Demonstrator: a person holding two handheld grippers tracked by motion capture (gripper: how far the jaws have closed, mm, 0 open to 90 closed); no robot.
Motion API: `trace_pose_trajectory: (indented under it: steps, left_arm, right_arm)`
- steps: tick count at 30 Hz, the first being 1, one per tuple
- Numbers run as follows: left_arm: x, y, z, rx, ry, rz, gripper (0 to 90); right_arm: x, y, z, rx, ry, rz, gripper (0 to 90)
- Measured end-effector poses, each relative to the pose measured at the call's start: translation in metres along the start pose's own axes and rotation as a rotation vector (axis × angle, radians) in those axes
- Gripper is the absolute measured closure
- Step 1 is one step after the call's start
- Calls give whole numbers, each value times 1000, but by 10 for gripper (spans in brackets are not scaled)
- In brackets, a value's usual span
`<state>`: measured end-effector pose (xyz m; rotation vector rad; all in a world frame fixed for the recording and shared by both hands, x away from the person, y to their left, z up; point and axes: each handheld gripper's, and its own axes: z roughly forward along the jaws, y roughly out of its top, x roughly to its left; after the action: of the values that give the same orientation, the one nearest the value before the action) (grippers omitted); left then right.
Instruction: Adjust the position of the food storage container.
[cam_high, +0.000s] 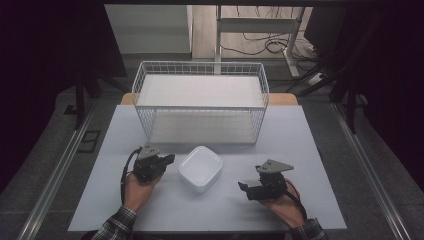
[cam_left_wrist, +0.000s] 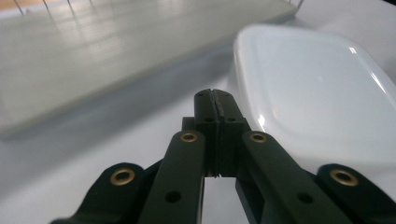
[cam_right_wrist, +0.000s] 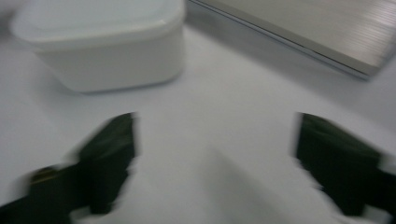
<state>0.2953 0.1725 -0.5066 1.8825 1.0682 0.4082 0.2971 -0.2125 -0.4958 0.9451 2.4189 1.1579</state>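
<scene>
A white, square, rounded-corner plastic container with a fitted lid (cam_high: 200, 168) rests on the pale grey desk (cam_high: 300, 150), near its middle. All positions below are given relative to this container.

Behind the container stands a white wire-mesh basket (cam_high: 200, 101) with a flat white board inside; the two are near each other but apart.

The left gripper (cam_high: 169, 159) lies just to the left of the container, held in the person's left hand (cam_high: 138, 188), with its tips pointing toward the container's left edge. In the left gripper view its black fingers (cam_left_wrist: 205, 109) are pressed together with nothing between them, and the container's lid (cam_left_wrist: 317, 88) lies just beyond and to the right of the tips.

The right gripper (cam_high: 243, 187) sits to the right of the container and slightly nearer the person, held in the right hand (cam_high: 282, 205). In the right gripper view, which is blurred, its fingers (cam_right_wrist: 109, 154) are spread wide apart over bare desk surface, and the container (cam_right_wrist: 107, 46) is ahead and to the left, clear of them.
</scene>
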Motion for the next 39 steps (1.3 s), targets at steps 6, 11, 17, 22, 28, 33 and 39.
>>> trace_pose_trajectory:
  steps: [6, 11, 17, 22, 28, 33, 39]
  left_arm:
    - [-20, -19, -14, 27, -3, 9, 900]
    - [-32, -31, -9, 95, -8, 11, 900]
    - [-43, -29, 6, 129, -8, 32, 900]
    - [-39, -23, 13, 103, -11, -22, 900]
    - [-39, -16, 21, 105, -5, -21, 900]
    - [-33, -9, 27, 90, -15, -37, 900]
    - [-34, -7, 31, 91, -20, -28, 900]
  right_arm:
    - [-9, 28, 26, 44, -3, -79, 764]
    - [-9, 53, 57, 42, 1, -119, 873]
    - [-11, 71, 90, 61, 83, -95, 886]
    - [-7, 64, 85, 90, 89, -107, 889]
    - [-2, 53, 70, 114, 85, -100, 888]
    - [2, 42, 56, 111, 107, -75, 880]
    - [9, 35, 47, 111, 95, -74, 882]
